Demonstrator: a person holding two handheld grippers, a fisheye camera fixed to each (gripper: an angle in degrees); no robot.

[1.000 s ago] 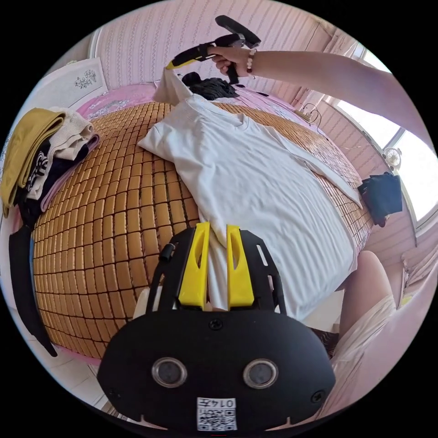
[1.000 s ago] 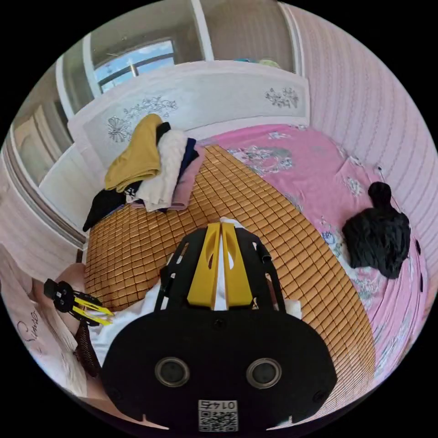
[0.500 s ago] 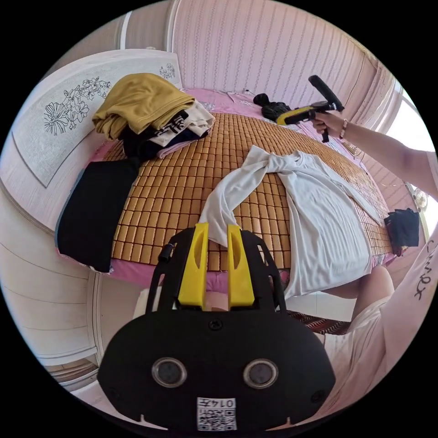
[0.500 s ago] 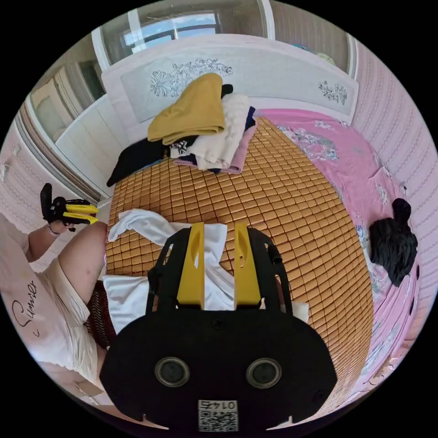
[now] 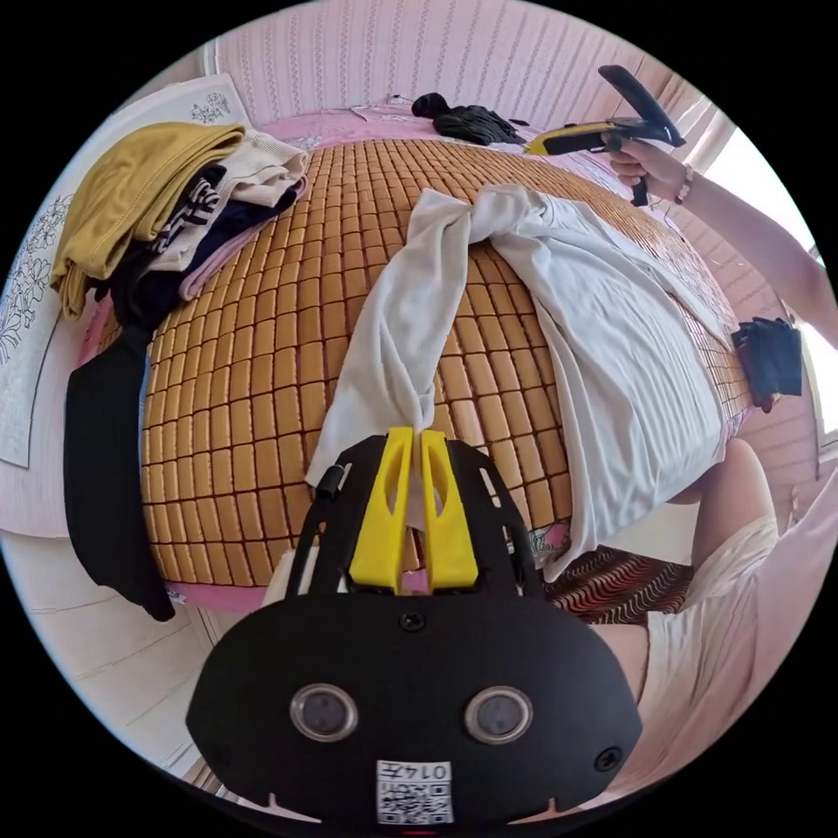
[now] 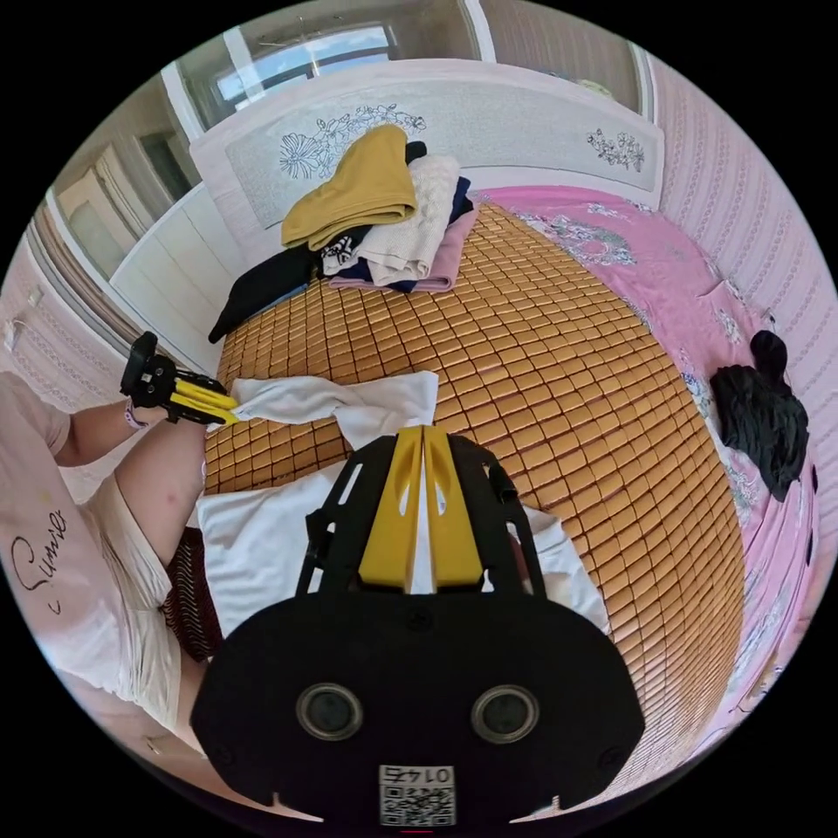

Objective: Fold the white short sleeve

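White short sleeve (image 5: 602, 349) lies on the bamboo mat (image 5: 262, 349) covering the bed, most of the body spread flat toward the near edge, hem hanging slightly over it. One side of the garment is gathered into a twisted band running across the mat.

Left tool (image 5: 410, 436): jaws pressed together, pinching the end of that twisted band (cloth bunches right at the tips). In the right gripper view the same tool (image 6: 223, 406) sits at the mat's left edge, cloth stretching away from it.

Right tool (image 6: 423, 436): jaws nearly together with a strip of white fabric between them, pinching the shirt. In the left gripper view it (image 5: 546, 147) is held in a hand (image 5: 650, 166) above the far side of the shirt.

Pile of folded clothes (image 6: 384, 218) sits at the far end of the mat near the headboard (image 6: 489, 122), mustard piece on top. Black bundle (image 6: 764, 410) lies on the pink sheet (image 6: 663, 288), well apart from the shirt.
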